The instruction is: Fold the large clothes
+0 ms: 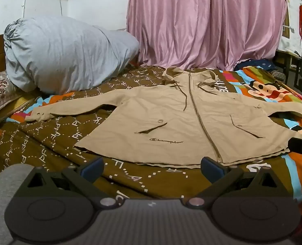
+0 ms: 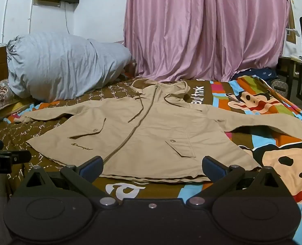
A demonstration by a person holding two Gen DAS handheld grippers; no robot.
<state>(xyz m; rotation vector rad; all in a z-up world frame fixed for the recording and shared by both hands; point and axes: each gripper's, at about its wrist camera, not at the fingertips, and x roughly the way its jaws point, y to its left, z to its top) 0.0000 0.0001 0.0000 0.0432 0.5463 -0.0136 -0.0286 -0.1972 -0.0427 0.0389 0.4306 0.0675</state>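
From the left wrist view, the left tool (image 1: 152, 166) hangs low over the bed (image 1: 55, 140) with its fingers spread wide and nothing between them. Just ahead lies the beige hooded jacket (image 1: 171, 118), face up, zipped, sleeves flung out to both sides, its hem near the blue finger pads (image 1: 92, 166). At the right edge a dark part of the right tool (image 1: 301, 146) pokes in beside the jacket's hem corner. A big grey bundle (image 1: 69, 55) sits at the far left, well apart, with pink curtains (image 1: 208, 24) behind.

From the right wrist view, the right tool (image 2: 152, 166) is likewise spread wide and empty, its fingers framing the jacket (image 2: 151, 126) hem. The right sleeve runs off toward the frame's right edge over the cartoon-print bedspread (image 2: 273, 163).

The jacket looks like thin woven cloth: light, limp, likely to sag and crease when lifted, and a bit slick on the bedspread. I judge a sleeve cuff or a hem corner the best place to pinch, taking both layers together so the front does not slide off the back.
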